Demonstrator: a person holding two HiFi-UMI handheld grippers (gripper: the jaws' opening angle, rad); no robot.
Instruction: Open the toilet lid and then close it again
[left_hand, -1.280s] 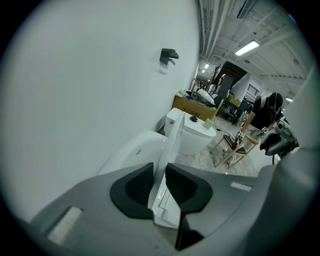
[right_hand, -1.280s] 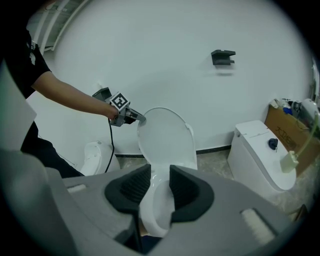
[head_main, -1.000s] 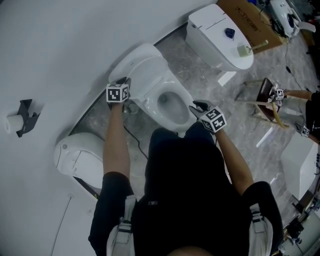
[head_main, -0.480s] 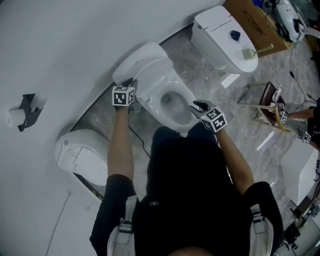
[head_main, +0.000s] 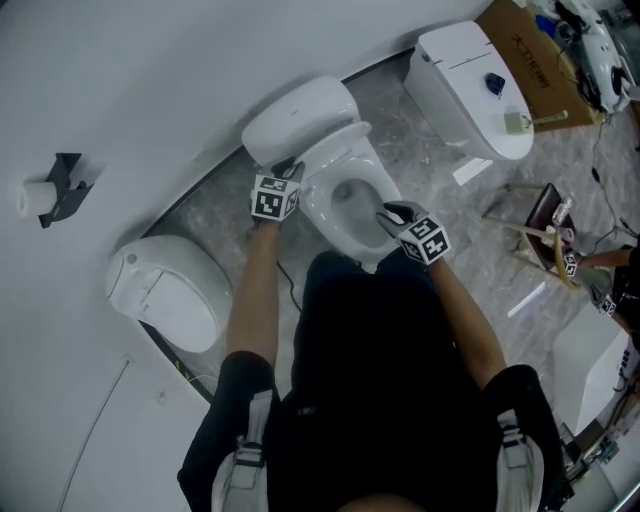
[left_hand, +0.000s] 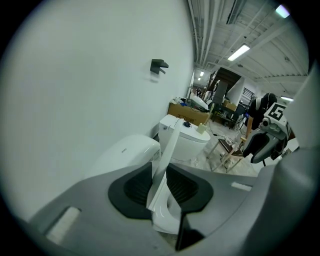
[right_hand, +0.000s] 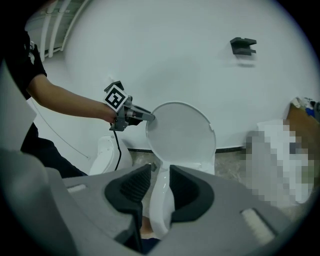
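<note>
Left gripper (head_main: 288, 170) shifted toward bowl (head_main: 350, 195), jaws just opening, loose around upright lid (right_hand: 181, 131) edge, likely guiding it; right gripper (head_main: 388, 212) clamps rim (right_hand: 161, 200) as brace.

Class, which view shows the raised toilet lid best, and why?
Right gripper view: the lid faces the camera, its outline clear. Left gripper view shows only its thin edge; head view sees it foreshortened from above.
</note>
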